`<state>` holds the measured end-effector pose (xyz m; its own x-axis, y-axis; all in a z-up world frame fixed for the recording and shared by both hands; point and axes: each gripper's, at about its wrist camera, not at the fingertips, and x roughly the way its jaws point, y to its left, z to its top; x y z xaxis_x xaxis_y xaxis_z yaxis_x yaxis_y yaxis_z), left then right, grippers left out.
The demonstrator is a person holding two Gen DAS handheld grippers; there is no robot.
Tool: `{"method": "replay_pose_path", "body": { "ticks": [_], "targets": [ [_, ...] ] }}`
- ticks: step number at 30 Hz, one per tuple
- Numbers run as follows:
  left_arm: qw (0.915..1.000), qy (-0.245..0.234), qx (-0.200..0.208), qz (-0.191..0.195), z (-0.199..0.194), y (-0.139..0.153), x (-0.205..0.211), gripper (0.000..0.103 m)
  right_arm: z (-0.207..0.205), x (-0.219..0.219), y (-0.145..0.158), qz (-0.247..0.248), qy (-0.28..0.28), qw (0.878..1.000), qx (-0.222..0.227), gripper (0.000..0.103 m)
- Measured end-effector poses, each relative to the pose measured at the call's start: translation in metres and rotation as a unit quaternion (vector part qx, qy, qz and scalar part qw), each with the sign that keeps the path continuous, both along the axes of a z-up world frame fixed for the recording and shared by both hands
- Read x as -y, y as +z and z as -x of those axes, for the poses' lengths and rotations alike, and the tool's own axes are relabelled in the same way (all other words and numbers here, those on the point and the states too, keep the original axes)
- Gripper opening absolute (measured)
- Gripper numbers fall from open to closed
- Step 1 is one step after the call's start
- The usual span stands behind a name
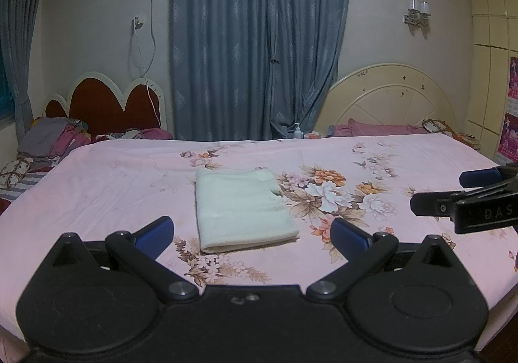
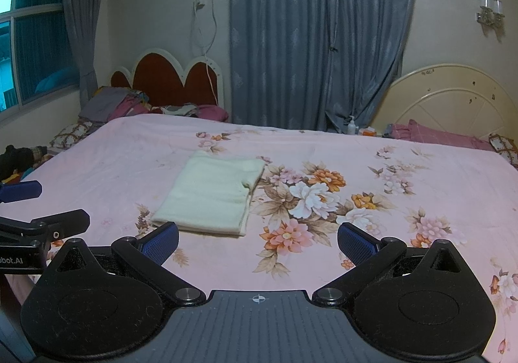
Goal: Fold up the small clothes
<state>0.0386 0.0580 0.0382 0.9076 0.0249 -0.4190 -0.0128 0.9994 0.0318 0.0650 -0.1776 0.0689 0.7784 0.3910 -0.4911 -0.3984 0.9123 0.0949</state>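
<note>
A small cream-white garment (image 1: 243, 209) lies folded into a neat rectangle on the pink floral bedsheet (image 1: 113, 188). In the right wrist view the same garment (image 2: 212, 193) sits left of centre. My left gripper (image 1: 252, 233) hovers just in front of its near edge, open, nothing between its blue pads. My right gripper (image 2: 257, 241) is open too, held to the right of the garment's near corner. Each gripper shows in the other's view: the right gripper (image 1: 435, 191) at the right edge, the left gripper (image 2: 48, 204) at the left edge, both apart from the cloth.
The bed (image 2: 421, 188) fills most of both views. Piled clothes and pillows (image 1: 51, 139) lie at the far left by a red headboard. A pink pillow (image 1: 378, 130), a pump bottle (image 1: 297, 131) and a cream headboard stand at the back right. Grey curtains hang behind.
</note>
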Motion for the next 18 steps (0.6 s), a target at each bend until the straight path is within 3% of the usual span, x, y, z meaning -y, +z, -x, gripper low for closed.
{"method": "replay_pose_path", "body": {
  "ticks": [18],
  "targets": [
    [1.0, -0.001, -0.001, -0.007, -0.0067, -0.0006, 0.0018, 0.103, -0.0049, 0.0048, -0.003, -0.001, 0.01, 1.0, -0.001, 0.103]
  ]
}}
